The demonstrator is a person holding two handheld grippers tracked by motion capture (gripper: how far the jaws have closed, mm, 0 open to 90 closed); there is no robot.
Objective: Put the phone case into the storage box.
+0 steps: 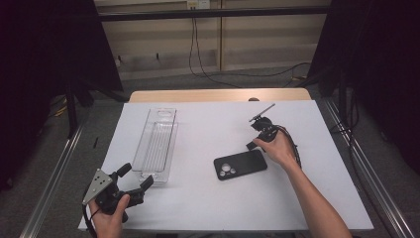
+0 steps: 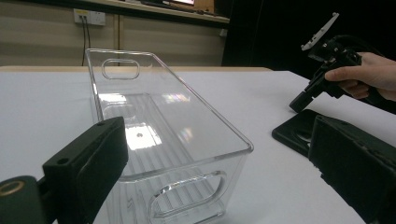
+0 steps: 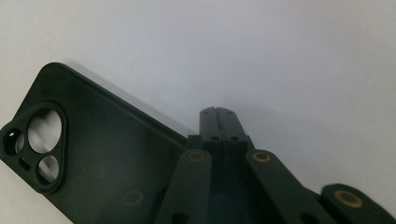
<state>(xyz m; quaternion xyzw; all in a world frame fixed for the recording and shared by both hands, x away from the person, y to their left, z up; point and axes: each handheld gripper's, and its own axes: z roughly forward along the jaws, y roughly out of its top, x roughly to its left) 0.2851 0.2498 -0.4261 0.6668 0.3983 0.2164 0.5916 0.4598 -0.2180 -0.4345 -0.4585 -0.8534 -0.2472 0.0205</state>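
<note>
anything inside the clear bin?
Nothing lies in the clear bin: its ribbed floor shows bare through the walls. The black phone case lies on the white table beside it. No part of the floor is covered.

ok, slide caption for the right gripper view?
Right gripper, jaws shut, poised at the edge of a black phone case on the white table.

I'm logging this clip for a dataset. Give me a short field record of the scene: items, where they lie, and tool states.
surface: white table
phone case: black, flat, camera holes up, centre-right
bin: clear plastic, empty, left of case
right tool: jaws shut, tips at the case's edge; whether they pinch it, cannot tell
left tool: jaws open, by the bin's near end, holding nothing
</note>
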